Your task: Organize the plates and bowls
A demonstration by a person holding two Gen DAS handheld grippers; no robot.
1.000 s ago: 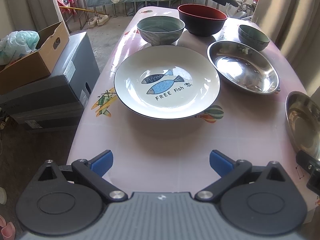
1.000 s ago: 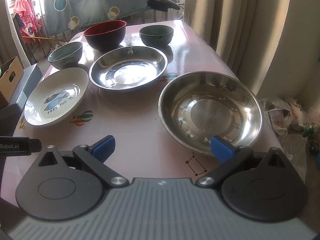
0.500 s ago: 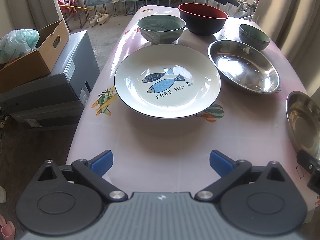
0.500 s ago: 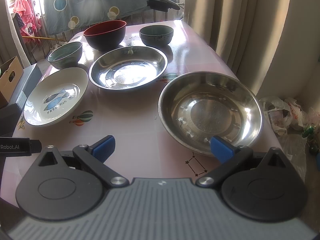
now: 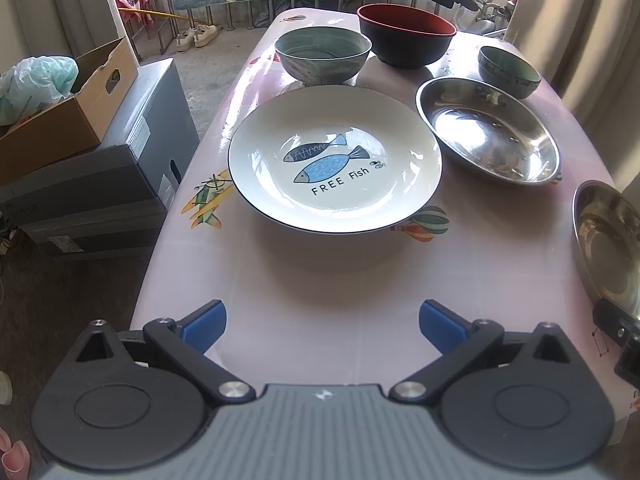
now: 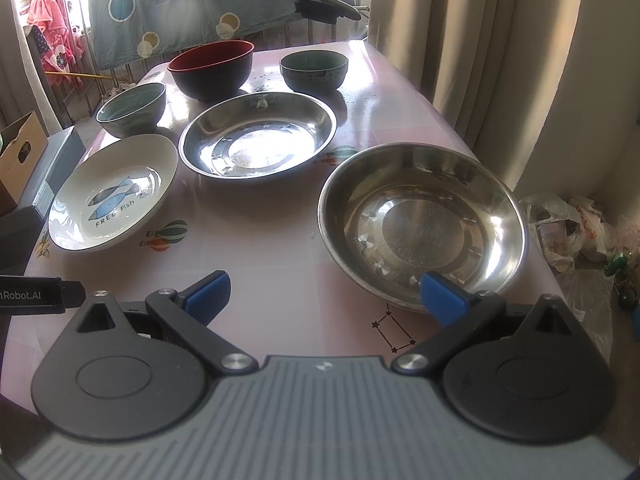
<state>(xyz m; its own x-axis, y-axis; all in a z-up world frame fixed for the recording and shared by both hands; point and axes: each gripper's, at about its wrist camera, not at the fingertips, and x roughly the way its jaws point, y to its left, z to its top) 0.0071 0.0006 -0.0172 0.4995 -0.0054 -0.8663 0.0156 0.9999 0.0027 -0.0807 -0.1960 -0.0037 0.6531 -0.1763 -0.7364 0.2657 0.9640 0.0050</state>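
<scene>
I am holding the left tool [image 5: 322, 322] low over the near end of the pink surface [image 5: 320, 272], its blue pads spread wide and gripping nothing. I am keeping the right tool [image 6: 325, 291] likewise wide open and empty, its right blue pad [image 6: 442, 298] overlapping the near rim of the large steel dish [image 6: 422, 226] in the view; I cannot tell whether it is touching the rim.

Just beyond the left tool, the white fish plate [image 5: 335, 158], lettered "FREE Fish", is lying flat on the surface near its left edge. To the plate's right, close beside it, the smaller steel dish [image 5: 488, 130] is sitting upright; the right wrist view is showing it [image 6: 258, 140] between the plate [image 6: 114, 198] and the large steel dish, apart from both.

Farther back, three bowls are standing in a row: the grey-green bowl [image 5: 323, 54] just behind the plate, the red-and-black bowl [image 5: 406, 34] in the middle, and the small dark green bowl [image 5: 509, 71] at the right, behind the smaller steel dish.

Off the surface to the left, a cardboard box [image 5: 60, 120] is resting on a grey case [image 5: 120, 176]. A spotted blue cloth [image 6: 208, 4] is hanging across the railing at the far end.
</scene>
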